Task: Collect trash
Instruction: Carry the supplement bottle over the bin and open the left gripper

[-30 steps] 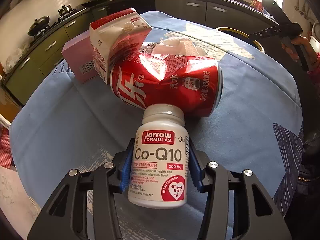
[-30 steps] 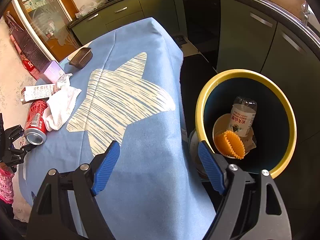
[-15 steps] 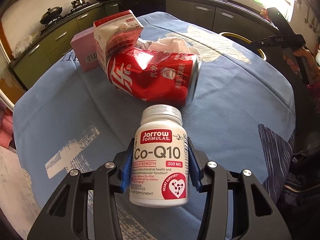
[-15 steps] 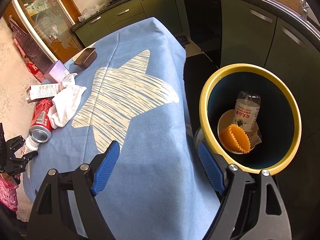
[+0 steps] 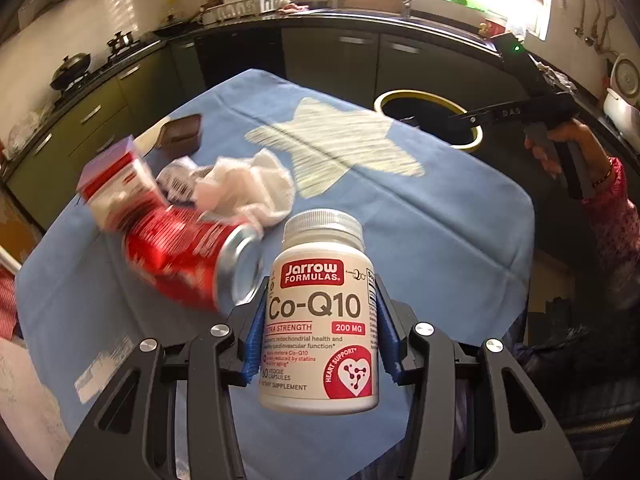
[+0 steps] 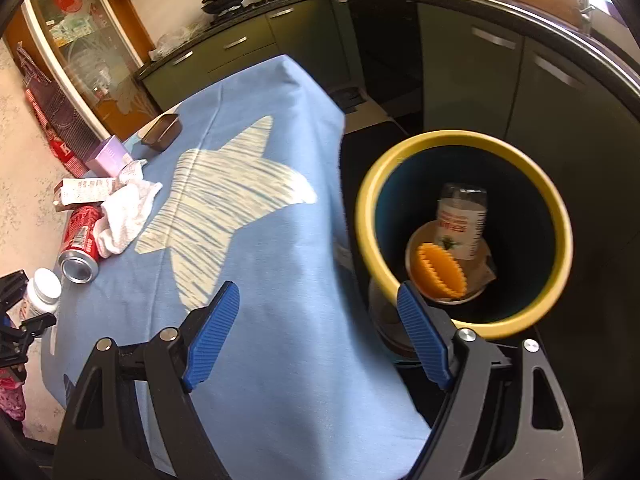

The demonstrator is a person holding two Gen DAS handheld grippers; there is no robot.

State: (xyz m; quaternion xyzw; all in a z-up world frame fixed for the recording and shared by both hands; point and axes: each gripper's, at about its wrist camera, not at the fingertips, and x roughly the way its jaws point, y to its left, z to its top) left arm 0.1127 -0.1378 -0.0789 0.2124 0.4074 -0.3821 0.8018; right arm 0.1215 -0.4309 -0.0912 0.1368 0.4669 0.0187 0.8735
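Observation:
My left gripper (image 5: 318, 336) is shut on a white Co-Q10 supplement bottle (image 5: 320, 320) and holds it above the near edge of the blue tablecloth (image 5: 420, 232). A red soda can (image 5: 188, 260) lies just left of it, with a white crumpled tissue (image 5: 244, 188) and a red-and-white carton (image 5: 120, 188) behind. My right gripper (image 6: 320, 332) is open and empty, over the table edge beside the yellow-rimmed bin (image 6: 560, 216). The bin holds a plastic bottle (image 6: 460, 220) and an orange ridged cup (image 6: 440, 272). The held bottle also shows in the right wrist view (image 6: 42, 292).
A brown tray (image 5: 180, 132) and a purple box (image 6: 110, 156) sit at the table's far side. Dark green kitchen cabinets (image 6: 500, 76) stand behind the bin. The bin stands on the floor off the table's right edge.
My left gripper has lifted and swung right with the bottle, so the can and carton now sit left of it. My right gripper has shifted slightly; the bin looks closer.

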